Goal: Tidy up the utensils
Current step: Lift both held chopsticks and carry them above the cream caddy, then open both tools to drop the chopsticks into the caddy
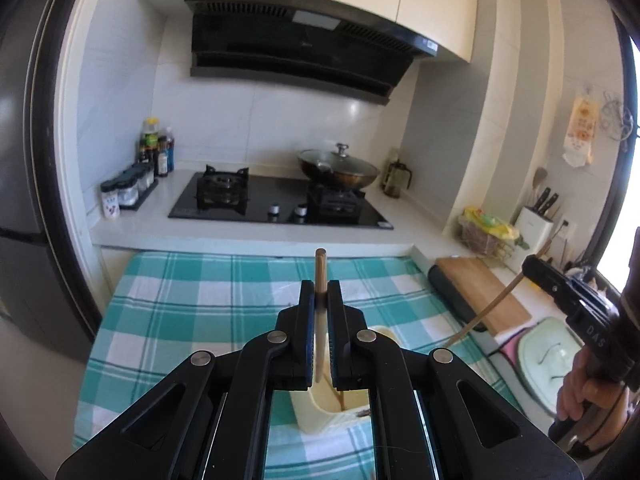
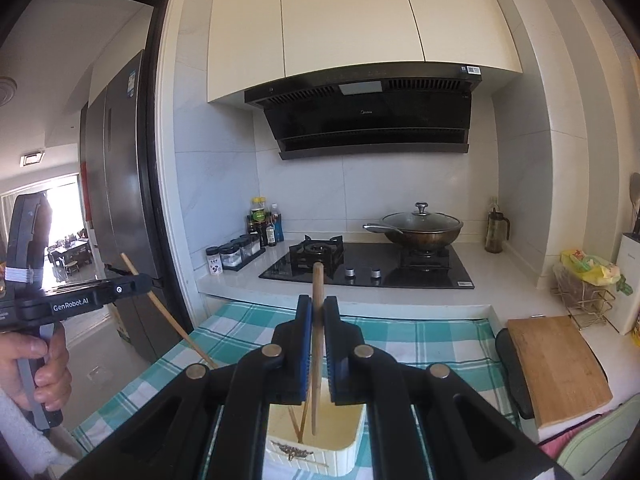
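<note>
Chopsticks: left tongs (image 1: 321,304) clamp 1 chopstick (image 1: 320,268), right tongs (image 2: 317,320) clamp another (image 2: 318,280), both above the cream holder (image 2: 344,446) on the desk (image 2: 440,340).

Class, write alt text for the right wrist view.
The black right gripper clamps a wooden chopstick upright over a cream rectangular utensil holder on a teal checked cloth. Left, the other gripper holds another chopstick.
</note>
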{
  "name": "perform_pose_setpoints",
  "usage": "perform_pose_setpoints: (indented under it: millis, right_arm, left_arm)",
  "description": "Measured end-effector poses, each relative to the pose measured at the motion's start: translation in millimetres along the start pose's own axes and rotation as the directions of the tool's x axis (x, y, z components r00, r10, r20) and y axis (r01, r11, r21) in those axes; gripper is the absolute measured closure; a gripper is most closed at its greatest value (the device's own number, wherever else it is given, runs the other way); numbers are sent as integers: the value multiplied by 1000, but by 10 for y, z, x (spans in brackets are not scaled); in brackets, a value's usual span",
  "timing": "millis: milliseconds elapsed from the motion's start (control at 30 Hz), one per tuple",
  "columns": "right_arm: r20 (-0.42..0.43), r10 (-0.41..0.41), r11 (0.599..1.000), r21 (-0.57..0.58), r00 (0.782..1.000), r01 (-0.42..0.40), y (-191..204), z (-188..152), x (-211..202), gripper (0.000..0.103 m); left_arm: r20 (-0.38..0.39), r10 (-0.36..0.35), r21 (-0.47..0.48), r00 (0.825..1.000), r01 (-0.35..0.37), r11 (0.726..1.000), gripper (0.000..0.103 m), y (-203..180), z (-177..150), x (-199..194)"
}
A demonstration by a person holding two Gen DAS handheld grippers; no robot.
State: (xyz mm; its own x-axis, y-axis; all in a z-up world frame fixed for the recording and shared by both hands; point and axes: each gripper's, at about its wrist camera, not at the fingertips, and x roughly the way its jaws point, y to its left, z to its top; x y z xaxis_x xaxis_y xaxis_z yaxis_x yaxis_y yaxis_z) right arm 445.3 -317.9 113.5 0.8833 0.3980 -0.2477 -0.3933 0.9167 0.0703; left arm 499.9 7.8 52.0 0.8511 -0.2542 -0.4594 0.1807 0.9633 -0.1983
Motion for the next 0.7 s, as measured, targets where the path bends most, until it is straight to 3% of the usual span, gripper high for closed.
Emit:
perform_pose_setpoints:
  millis: [67,133,267,400,433,500,600,700]
  right_arm:
    - [-35,-9,1000,-7,999,9,-19,-122,225,97]
    - [-129,-13,1000,3,992,13,-63,-248,493,97]
    - [-327,-8,1000,15,945,13,-120,-502,943,97]
    - [-392,10,999,34,920,4,-153,-638,1161,95]
    - [-389,7,999,36,921,7,-152,-641,1182,91]
    - [-357,10,998,62,934,13,-184,-635,1149,61]
    - [-291,30,992,129,956,8,-215,-563,959,59]
    - [-268,23,991,135,963,14,-232,-540,709,59]
  left_arm:
    - [-66,13,-7,998,-14,1000,99,15,-93,271]
    - [-147,14,-6,989,-15,1000,99,20,-192,522]
    - [-253,1,5,967,0,1000,99,-28,-347,848]
    - [-303,-5,12,953,8,1000,95,-103,-412,990]
    - [-307,-6,5,952,8,1000,92,-106,-415,987]
    - [-308,-17,-7,951,15,1000,68,-88,-414,918]
    - [-283,-12,13,959,16,1000,50,-40,-419,658]
    - [-292,-2,51,956,18,999,38,40,-541,338]
